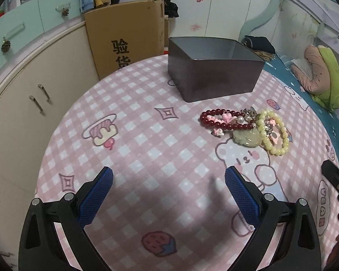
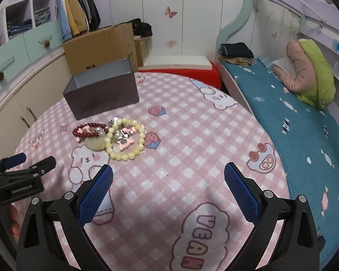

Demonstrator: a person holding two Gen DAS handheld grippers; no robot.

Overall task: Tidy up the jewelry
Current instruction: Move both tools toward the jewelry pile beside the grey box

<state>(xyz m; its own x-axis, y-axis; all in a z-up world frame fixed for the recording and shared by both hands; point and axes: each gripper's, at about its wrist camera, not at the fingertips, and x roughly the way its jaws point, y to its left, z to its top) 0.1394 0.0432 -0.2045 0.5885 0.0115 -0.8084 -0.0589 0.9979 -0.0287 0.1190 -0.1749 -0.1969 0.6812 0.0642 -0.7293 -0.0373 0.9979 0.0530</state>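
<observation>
On the tabletop [image 1: 135, 153], left to right: grey box [image 1: 212, 72], red bracelet [image 1: 223, 119], yellow bracelet [image 1: 274, 133], tangled together. Beads look light, slippery, floppy; pinch across one strand. Left gripper [image 1: 169, 180] and right gripper [image 2: 168, 178] both gape, empty.

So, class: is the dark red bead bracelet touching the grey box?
Apart. The left wrist view shows bare tablecloth between the dark red bead bracelet and the grey box.
</observation>
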